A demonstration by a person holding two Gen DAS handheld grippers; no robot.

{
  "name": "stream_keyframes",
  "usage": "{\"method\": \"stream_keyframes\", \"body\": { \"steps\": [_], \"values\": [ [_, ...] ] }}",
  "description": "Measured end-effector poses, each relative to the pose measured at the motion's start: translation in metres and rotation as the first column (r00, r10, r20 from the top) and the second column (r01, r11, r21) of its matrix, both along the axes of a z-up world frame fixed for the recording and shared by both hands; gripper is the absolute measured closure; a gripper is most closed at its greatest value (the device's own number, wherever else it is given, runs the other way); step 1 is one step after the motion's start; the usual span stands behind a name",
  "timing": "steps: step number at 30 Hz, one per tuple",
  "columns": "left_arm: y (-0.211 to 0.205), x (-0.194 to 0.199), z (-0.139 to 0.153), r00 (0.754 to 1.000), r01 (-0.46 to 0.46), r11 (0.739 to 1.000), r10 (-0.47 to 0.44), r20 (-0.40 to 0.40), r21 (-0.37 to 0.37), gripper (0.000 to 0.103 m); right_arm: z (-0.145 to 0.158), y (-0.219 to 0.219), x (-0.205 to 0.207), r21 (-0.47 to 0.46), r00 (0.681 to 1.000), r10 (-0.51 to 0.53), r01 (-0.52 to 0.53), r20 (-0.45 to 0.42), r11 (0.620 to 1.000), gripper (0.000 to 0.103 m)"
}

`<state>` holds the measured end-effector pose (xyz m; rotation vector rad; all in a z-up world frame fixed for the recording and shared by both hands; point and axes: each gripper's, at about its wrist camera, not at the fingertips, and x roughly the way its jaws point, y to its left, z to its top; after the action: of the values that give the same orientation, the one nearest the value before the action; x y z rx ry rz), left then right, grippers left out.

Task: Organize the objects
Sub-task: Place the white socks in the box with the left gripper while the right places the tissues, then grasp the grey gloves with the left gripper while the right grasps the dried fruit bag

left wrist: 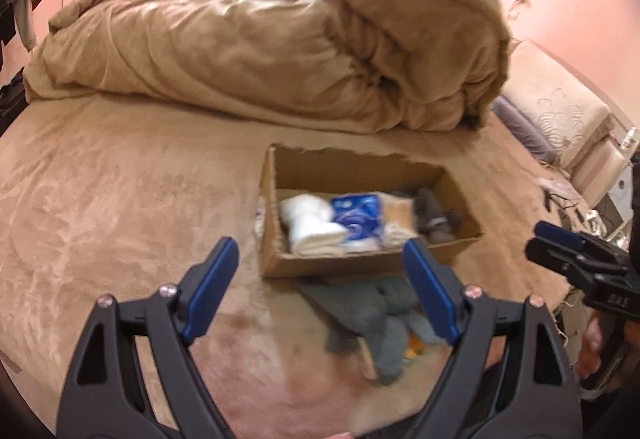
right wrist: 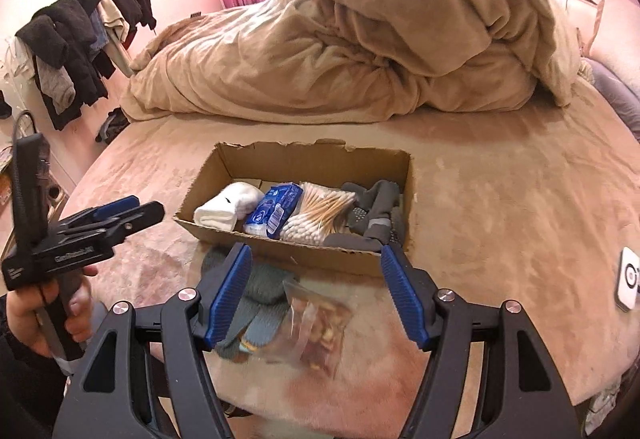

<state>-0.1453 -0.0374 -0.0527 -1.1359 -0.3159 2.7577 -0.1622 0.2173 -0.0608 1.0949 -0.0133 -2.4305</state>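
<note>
An open cardboard box (right wrist: pixel 224 163) (left wrist: pixel 288 267) sits on the bed. It holds white socks (right wrist: pixel 224 209), a blue tissue pack (right wrist: pixel 274 211), a bag of cotton swabs (right wrist: pixel 320 213) and dark grey socks (right wrist: pixel 374 213). In front of the box lie grey-blue socks (right wrist: pixel 256 303) (left wrist: pixel 368 315) and a clear bag of snacks (right wrist: pixel 320 331). My right gripper (right wrist: pixel 316 295) is open above these loose items. My left gripper (left wrist: pixel 322 291) is open above the socks, empty. In the right wrist view the left gripper (right wrist: pixel 132 213) appears at the left, held by a hand.
A bunched tan duvet (right wrist: pixel 360 39) fills the far half of the bed. Clothes hang on a rack (right wrist: pixel 76 39) at the left. A white device (right wrist: pixel 630 279) lies at the bed's right edge. A headboard and pillow (left wrist: pixel 560 107) are at the right.
</note>
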Motion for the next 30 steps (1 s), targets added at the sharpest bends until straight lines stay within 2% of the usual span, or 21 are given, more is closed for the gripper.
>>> {"method": "stream_keyframes", "body": {
  "steps": [5,8,11,20,30],
  "values": [
    [0.013,0.027,0.019,0.999,0.046,0.999,-0.046,-0.026,0.007,0.018,0.017,0.008,0.023,0.014,0.999,-0.009,0.009,-0.046,1.0,0.033],
    [0.022,0.037,0.018,0.998,0.063,0.998,-0.063,-0.018,0.008,0.018,0.023,0.009,0.037,0.043,0.997,-0.008,0.011,-0.078,0.999,0.033],
    [0.031,0.042,0.008,0.997,0.077,0.997,-0.077,0.007,0.006,0.018,0.021,0.012,0.044,0.045,0.997,-0.002,0.006,-0.073,0.999,0.033],
    [0.05,0.044,-0.026,0.992,0.113,0.993,-0.114,0.051,0.019,0.018,-0.009,0.015,0.047,0.042,1.0,-0.003,0.003,0.002,0.999,0.033],
    [0.054,0.019,-0.072,0.988,0.111,0.993,-0.115,0.105,0.045,0.018,-0.051,0.004,0.032,0.035,0.995,0.002,-0.006,0.102,0.999,0.033]
  ]
}}
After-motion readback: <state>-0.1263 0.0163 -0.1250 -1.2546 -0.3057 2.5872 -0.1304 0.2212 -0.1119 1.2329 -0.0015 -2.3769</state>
